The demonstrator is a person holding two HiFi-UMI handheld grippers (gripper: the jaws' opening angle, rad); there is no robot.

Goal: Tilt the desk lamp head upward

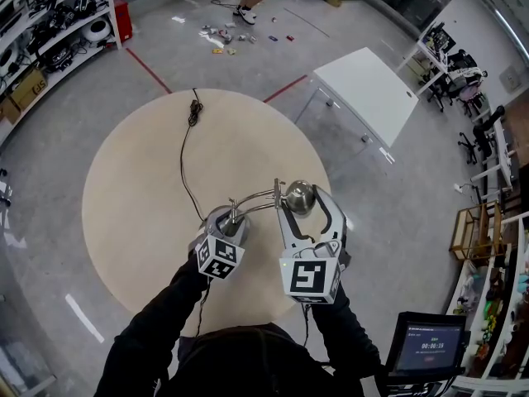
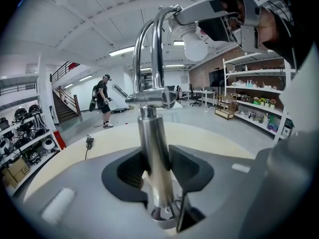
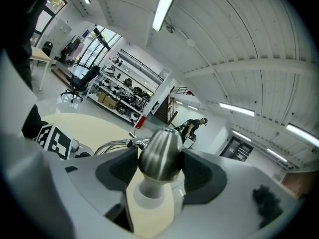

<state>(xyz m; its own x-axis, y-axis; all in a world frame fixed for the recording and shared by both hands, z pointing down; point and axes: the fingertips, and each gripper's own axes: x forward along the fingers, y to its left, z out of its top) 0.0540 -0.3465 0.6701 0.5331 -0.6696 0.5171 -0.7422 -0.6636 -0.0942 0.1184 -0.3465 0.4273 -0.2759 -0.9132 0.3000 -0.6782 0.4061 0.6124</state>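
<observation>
A chrome desk lamp stands on the round beige surface. The left claw is clamped on its upright polished stem. The right claw grips the rounded brushed-metal lamp head. The digits on the black screen are too small to read.

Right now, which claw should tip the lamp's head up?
Right. The right claw grips the lamp head, so it can swing it up. The left claw holds the lamp post low down, keeping the lamp steady.
</observation>
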